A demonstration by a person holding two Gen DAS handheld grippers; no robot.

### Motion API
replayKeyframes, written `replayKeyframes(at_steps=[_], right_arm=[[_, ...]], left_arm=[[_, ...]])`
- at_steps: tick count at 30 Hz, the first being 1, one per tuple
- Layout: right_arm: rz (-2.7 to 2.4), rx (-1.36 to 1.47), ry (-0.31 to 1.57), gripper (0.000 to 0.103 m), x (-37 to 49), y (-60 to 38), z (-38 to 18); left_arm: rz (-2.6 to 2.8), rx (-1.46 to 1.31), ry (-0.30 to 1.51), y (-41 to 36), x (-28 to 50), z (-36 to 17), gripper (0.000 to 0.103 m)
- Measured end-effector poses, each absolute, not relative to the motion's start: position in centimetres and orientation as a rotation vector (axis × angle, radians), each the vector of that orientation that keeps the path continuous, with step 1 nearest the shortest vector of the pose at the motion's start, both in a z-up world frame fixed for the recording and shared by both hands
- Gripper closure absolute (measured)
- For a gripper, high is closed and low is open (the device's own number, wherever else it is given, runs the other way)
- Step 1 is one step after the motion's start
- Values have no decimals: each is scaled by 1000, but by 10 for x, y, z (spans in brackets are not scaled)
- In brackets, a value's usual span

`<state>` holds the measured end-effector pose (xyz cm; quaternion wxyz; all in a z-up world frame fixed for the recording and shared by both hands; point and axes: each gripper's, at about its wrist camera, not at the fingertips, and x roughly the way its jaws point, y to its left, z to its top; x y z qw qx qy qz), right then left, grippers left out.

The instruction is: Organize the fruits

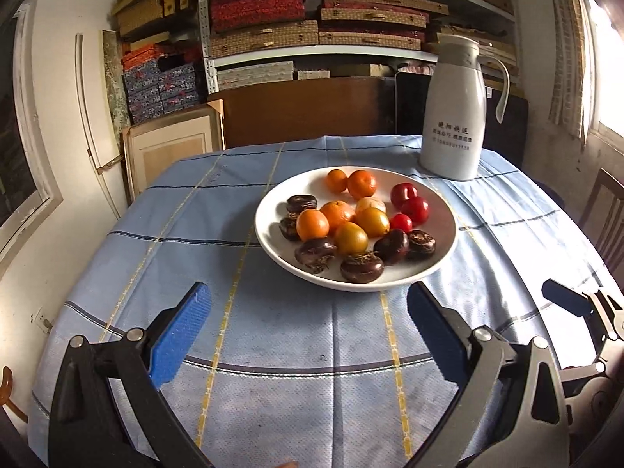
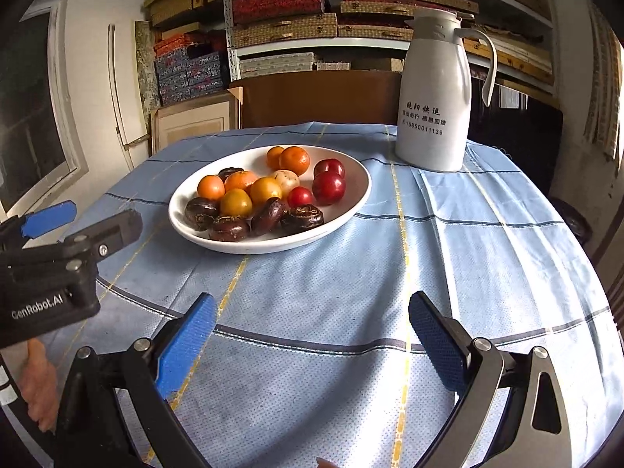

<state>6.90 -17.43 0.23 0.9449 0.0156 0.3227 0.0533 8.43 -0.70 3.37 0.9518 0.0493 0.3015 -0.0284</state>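
fruits: i see orange mandarins (image 1: 336,212), yellow fruits (image 1: 351,238), red ones (image 1: 414,209) and dark brown water chestnuts (image 1: 361,267) piled together in the plate.
plate: white plate (image 1: 273,249) sits mid-table on the blue checked cloth (image 1: 273,331), far of both my grippers.
left gripper: my left gripper (image 1: 308,335) hangs over the near cloth, jaws spread wide, nothing between them.
right gripper: my right gripper (image 2: 312,339) is near and right of it, jaws likewise spread, holding nothing.
jug: white thermos jug (image 1: 452,117) stands far right, apart from the plate.
shelves: stacked boxes (image 1: 257,7) beyond the table.
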Motion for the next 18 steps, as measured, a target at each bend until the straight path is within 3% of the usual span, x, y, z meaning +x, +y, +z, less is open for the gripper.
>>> replayKeyframes(at_steps=[18], right_arm=[[111,59,669,4,71,-176,0]], left_arm=[[-34,119,569,-9,79,37,5]])
